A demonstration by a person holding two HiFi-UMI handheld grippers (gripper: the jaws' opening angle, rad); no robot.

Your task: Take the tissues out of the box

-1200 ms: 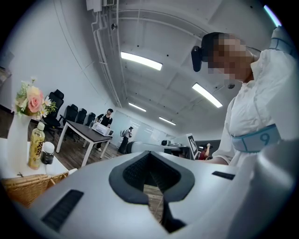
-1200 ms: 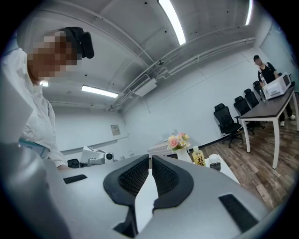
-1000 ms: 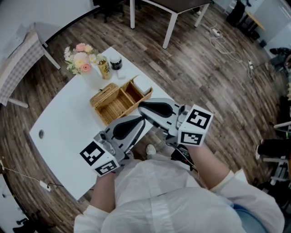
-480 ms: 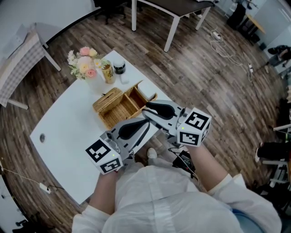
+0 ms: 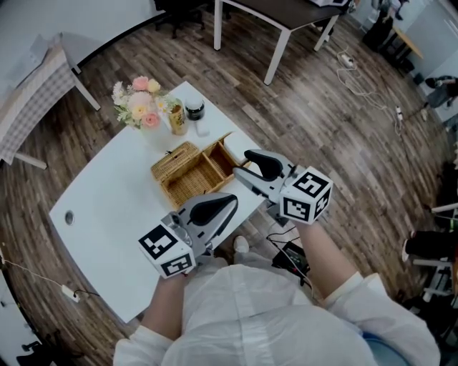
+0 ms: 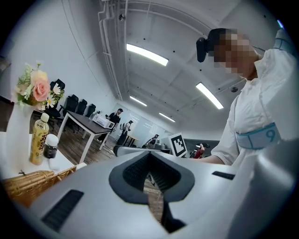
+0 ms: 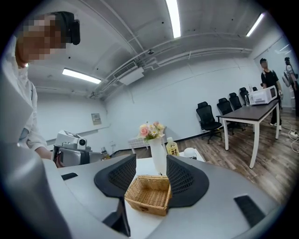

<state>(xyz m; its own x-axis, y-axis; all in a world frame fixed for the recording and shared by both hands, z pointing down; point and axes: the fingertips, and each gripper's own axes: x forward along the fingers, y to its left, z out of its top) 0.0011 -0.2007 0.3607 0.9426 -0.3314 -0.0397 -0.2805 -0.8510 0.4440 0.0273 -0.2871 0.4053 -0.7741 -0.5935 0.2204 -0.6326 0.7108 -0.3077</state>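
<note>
A wicker box (image 5: 187, 179) stands on the white table (image 5: 107, 207), its lid (image 5: 174, 159) folded back. In the right gripper view its open part (image 7: 149, 191) looks empty. A white patch (image 5: 236, 148) lies by its right end; I cannot tell if it is tissue. My right gripper (image 5: 242, 171) hovers at that end. Its jaws (image 7: 151, 163) have just been opening and stand open, with the box beyond them and nothing pressed. My left gripper (image 5: 230, 201) hangs near the table's front edge, level. Its pads (image 6: 149, 161) meet, with nothing between them.
A vase of flowers (image 5: 139, 107), a yellow bottle (image 5: 177, 119) and a dark-capped jar (image 5: 194, 109) stand at the table's far corner behind the box. A dark-topped desk (image 5: 286, 14) stands beyond on the wooden floor. Cables (image 5: 290, 254) lie by my feet.
The right gripper has come down toward the box's right end and its jaws have parted. The left gripper has dropped slightly and stays shut.
</note>
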